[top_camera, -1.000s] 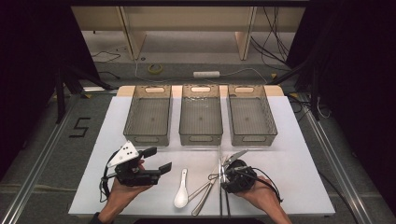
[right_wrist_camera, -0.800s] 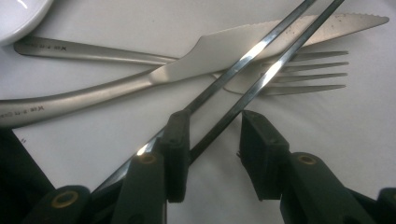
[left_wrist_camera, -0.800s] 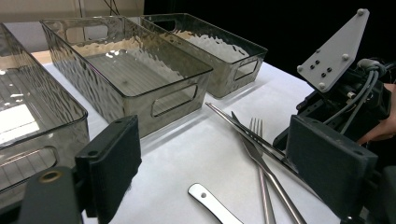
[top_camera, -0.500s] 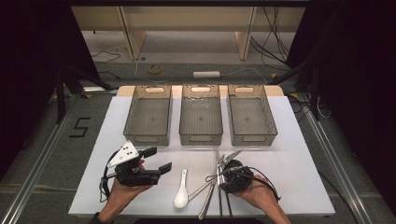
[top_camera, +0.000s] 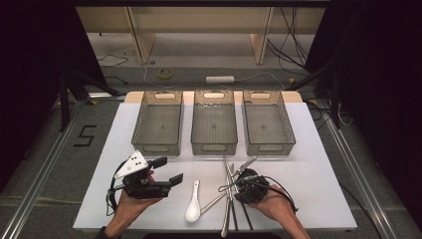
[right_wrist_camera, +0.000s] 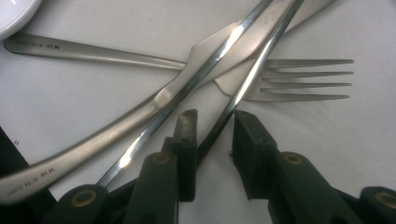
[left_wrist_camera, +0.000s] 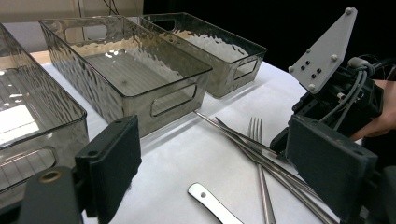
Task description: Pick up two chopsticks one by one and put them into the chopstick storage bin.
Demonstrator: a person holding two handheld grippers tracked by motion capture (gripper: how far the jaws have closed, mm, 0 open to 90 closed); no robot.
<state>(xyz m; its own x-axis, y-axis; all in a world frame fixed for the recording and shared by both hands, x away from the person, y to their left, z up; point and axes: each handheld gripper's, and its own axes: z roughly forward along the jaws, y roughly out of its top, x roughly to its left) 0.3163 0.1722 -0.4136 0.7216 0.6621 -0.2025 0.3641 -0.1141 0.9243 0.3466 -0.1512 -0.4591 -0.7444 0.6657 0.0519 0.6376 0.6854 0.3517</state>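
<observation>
A pile of metal cutlery lies on the white table near the front: a fork, a knife and two chopsticks crossing over them. My right gripper points down into this pile. It is open a little, and one chopstick runs through the gap between its jaws. A white ceramic spoon lies left of the pile. My left gripper is held left of the spoon, open wide with nothing between its pads, facing the cutlery and the right gripper.
Three clear grey bins stand in a row at the back: left, middle, right. All look bare inside. White table surface stretches right of the right hand. A cable trails from each gripper.
The right gripper has come down onto the cutlery pile and the chopsticks have shifted a little. The left gripper has stayed where it was.
</observation>
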